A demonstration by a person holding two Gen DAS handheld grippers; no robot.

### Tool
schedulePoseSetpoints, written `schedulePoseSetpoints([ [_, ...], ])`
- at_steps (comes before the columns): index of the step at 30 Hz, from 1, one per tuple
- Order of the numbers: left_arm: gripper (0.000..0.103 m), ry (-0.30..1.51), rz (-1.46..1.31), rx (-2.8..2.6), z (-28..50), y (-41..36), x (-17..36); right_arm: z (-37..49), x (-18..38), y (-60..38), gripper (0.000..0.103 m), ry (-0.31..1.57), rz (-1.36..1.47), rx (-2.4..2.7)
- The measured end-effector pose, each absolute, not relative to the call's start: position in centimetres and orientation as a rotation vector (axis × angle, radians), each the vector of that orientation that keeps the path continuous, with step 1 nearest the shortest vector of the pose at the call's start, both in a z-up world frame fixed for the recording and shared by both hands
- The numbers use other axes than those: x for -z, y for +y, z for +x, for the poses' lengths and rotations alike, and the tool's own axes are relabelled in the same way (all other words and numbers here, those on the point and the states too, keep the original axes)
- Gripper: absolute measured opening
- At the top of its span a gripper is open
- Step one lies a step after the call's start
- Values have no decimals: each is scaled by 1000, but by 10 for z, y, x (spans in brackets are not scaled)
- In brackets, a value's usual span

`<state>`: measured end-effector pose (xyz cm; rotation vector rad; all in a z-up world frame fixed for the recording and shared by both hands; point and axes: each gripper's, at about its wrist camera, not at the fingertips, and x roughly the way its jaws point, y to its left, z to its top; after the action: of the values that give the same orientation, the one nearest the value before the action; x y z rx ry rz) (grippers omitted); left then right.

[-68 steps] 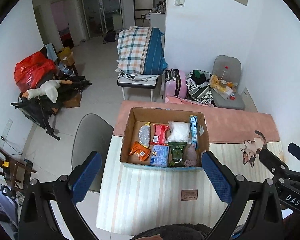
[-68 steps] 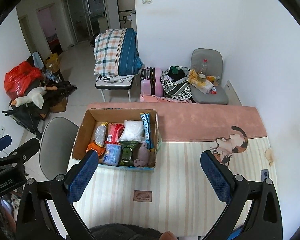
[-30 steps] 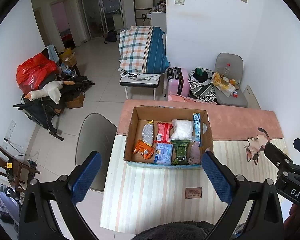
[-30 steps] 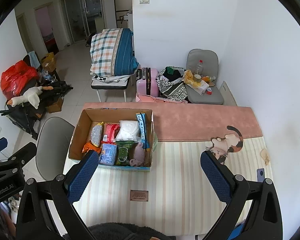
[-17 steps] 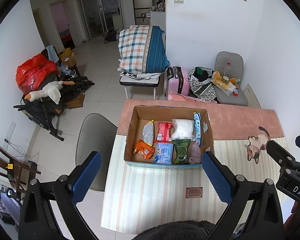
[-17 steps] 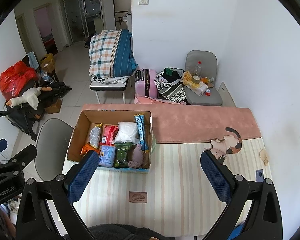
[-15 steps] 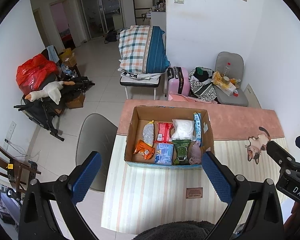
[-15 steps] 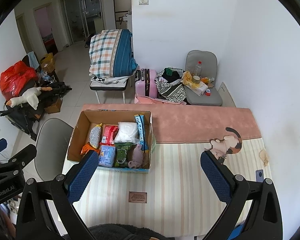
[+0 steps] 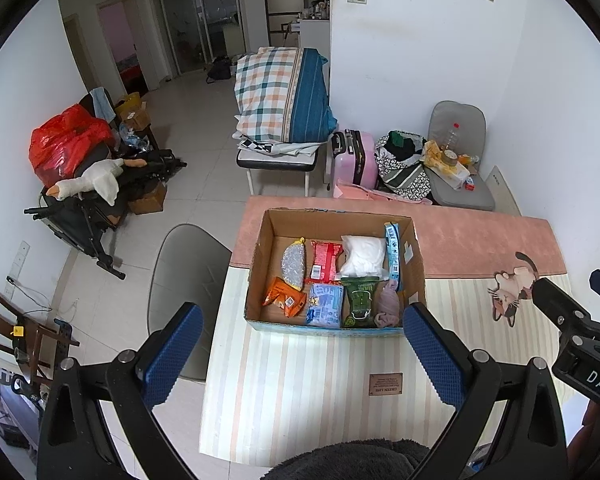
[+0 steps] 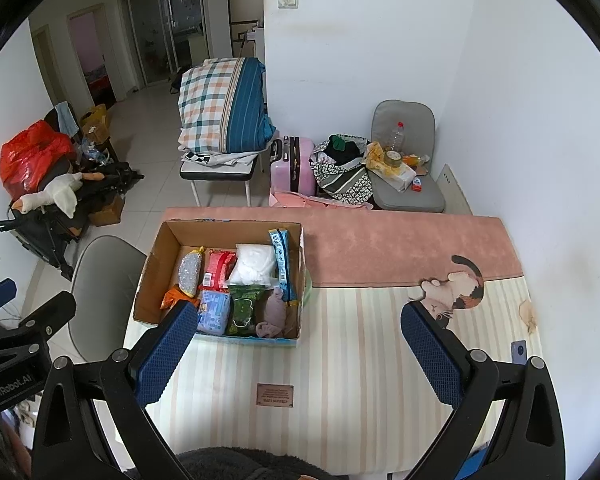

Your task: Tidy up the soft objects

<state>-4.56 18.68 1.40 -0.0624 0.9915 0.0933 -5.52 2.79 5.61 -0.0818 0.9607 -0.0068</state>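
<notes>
An open cardboard box (image 9: pixel 260 256) stands on the striped tablecloth (image 9: pixel 300 392) at the table's left side. It holds several soft packs: a white bag (image 9: pixel 362 254), a red pack (image 9: pixel 326 260), an orange pack (image 9: pixel 280 300), a green pack (image 9: pixel 360 300), a mauve cloth (image 9: pixel 388 308). The box also shows in the right wrist view (image 10: pixel 156 272). My left gripper (image 9: pixel 300 354) is open and empty, high above the table in front of the box. My right gripper (image 10: pixel 296 352) is open and empty, high above the table to the box's right.
A grey chair (image 9: pixel 184 276) stands left of the table. The cloth has a pink band (image 10: pixel 400 248) at the far side and a cat print (image 10: pixel 456 288). A wall lies close on the right. Bedding, a pink suitcase (image 9: pixel 352 160) and clutter stand beyond the table.
Both grippers have risen and drawn back a little from the table, so the box looks smaller. Both stay open and empty.
</notes>
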Motion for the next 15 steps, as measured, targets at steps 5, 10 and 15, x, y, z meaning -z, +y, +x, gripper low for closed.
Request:
schedulePoseSetpoints([
  [5, 102, 984, -59, -96, -44, 188, -13, -54, -56, 27, 103, 958, -88, 8],
  [10, 102, 987, -60, -93, -43, 189, -13, -53, -57, 26, 103, 957, -88, 8],
  [15, 102, 988, -58, -93, -43, 189, -11, -53, -57, 26, 103, 959, -88, 5],
])
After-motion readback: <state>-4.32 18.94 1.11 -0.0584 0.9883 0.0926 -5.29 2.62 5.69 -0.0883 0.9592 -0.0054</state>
